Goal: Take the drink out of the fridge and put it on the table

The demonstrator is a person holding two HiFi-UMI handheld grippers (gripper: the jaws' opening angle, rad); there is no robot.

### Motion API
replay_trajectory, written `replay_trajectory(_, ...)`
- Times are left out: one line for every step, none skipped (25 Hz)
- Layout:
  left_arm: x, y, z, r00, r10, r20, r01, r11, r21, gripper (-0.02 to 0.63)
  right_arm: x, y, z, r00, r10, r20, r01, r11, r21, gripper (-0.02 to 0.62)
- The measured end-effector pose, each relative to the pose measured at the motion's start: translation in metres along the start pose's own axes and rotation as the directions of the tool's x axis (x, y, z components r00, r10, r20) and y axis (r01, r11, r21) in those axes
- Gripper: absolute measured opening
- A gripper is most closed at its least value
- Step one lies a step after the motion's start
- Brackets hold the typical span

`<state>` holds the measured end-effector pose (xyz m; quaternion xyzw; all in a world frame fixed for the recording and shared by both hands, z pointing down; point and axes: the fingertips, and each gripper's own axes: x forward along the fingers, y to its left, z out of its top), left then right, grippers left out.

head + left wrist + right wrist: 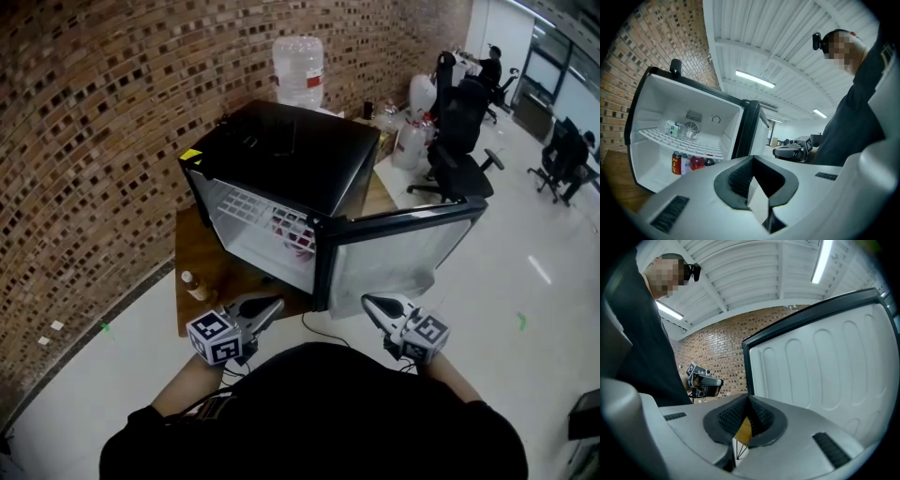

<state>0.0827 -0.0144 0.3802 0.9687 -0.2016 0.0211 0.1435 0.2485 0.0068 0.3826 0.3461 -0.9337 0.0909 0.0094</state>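
Fridge (281,155) stands on the table (197,246) with its door (398,248) open. Left gripper (275,304) and right gripper (368,302) hang just before the opening, both jaws clenched on nothing. Cans (676,163) stand on the fridge floor under the shelf. A bottle (194,285) stands on the table left of the fridge. This fits either a reach-in to come or a drink already delivered; can't tell which. Only the left gripper view shows the cans plainly. Only the head view shows the bottle. The right gripper view shows mostly the door's inner face.

left gripper (273,305) and right gripper (371,303) are held out level, side by side — both pairs of fingers (261,309) pressed together, empty.
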Motion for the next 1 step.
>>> replay_trajectory(-0.0003,0.0001,0.0,1.0,-0.002,-0.001,0.002,1.0,0.0,0.003,0.0007,0.0001,0.0001,1.0,0.001,0.001,-0.001,1.0,-0.002,0.001)
